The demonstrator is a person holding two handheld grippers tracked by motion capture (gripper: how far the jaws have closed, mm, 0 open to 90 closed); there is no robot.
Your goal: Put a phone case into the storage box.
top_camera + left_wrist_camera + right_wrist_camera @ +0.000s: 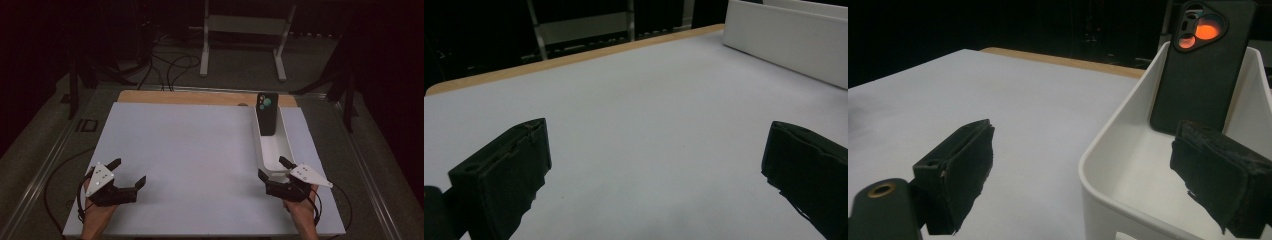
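Right gripper (pixel 271 169) has its jaws spread wide, straddling the near wall of the white tray (pixel 264 150), nothing pinched. A black phone (pixel 267 114) stands leaning against the tray's far end. Left gripper (pixel 130 172) is spread too, over the bare white tabletop (pixel 190 150), well apart from the tray.

I note a white tray (pixel 266 150), long and narrow with raised walls, lying on the right side of the table with its length running from near to far. Its near end sits just in front of my right gripper (pixel 272 167), whose jaws stand apart, one either side of the near wall. Inside I see a black phone (pixel 267 114), standing nearly upright and leaning against the far end wall, back facing me. Its camera cluster (pixel 1200 29) sits at the top and glows orange in the right gripper view.
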